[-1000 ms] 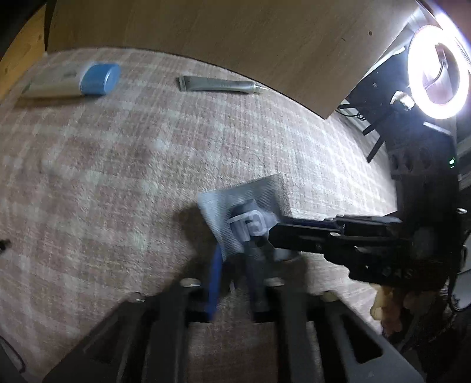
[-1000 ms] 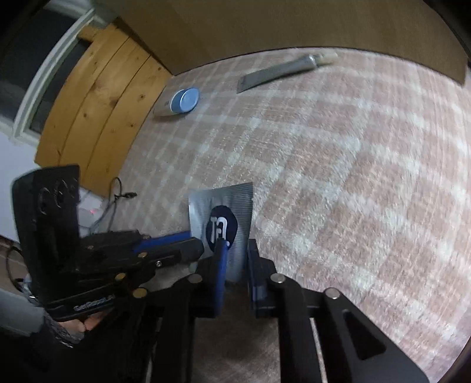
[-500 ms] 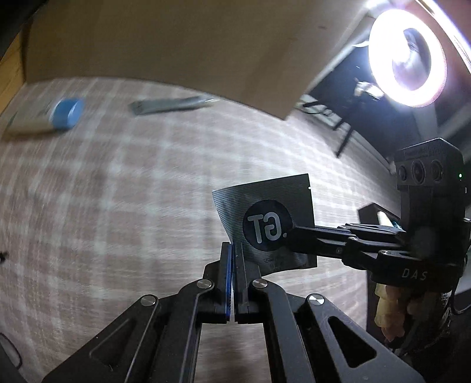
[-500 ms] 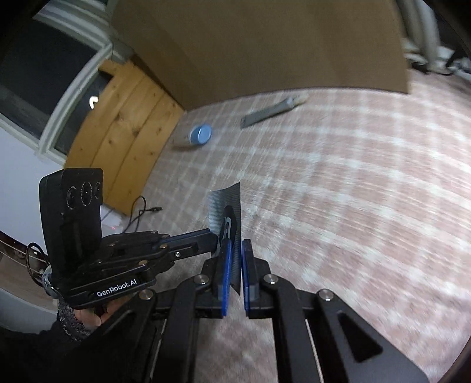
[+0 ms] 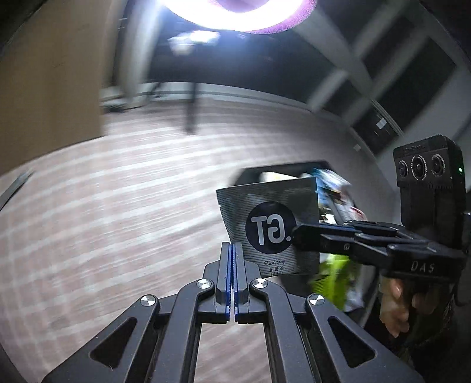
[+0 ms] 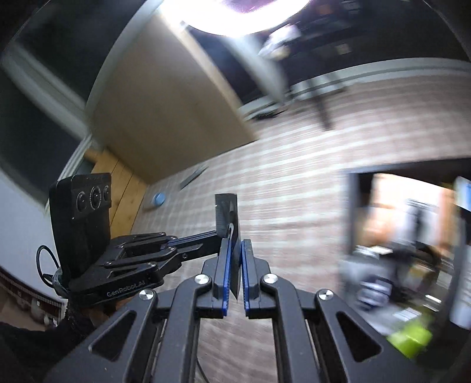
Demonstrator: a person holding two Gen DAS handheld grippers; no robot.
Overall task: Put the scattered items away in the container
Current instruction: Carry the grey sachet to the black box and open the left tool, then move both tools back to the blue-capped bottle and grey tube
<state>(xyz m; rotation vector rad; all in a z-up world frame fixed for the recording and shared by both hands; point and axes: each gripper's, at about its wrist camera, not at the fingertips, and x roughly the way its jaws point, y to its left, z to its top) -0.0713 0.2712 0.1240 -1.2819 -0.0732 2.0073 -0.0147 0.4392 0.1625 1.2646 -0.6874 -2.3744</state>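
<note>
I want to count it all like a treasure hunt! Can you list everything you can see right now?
Tea sachet: one, grey with dark round logo, held up between both claws.
Container: one, dark, on the cloth, holding blurred packets.
Tablecloth: one, pink-and-white check.
Tube: one, grey, far on cloth.
Blue-capped item: one, near cloth's far edge.
Ring light: one, bright, overhead.
Left claw: black, blue pads, shut on sachet.
Right claw: black, shut on sachet.

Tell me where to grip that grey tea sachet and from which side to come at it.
Grip the grey tea sachet by a thin edge, pads on its two flat faces, coming in edge-on. It is a flat foil packet held upright. The left hand-held gripper pinches its lower corner, and the right hand-held gripper clamps the side edge. Both are shut on it, clear of the round logo.
</note>
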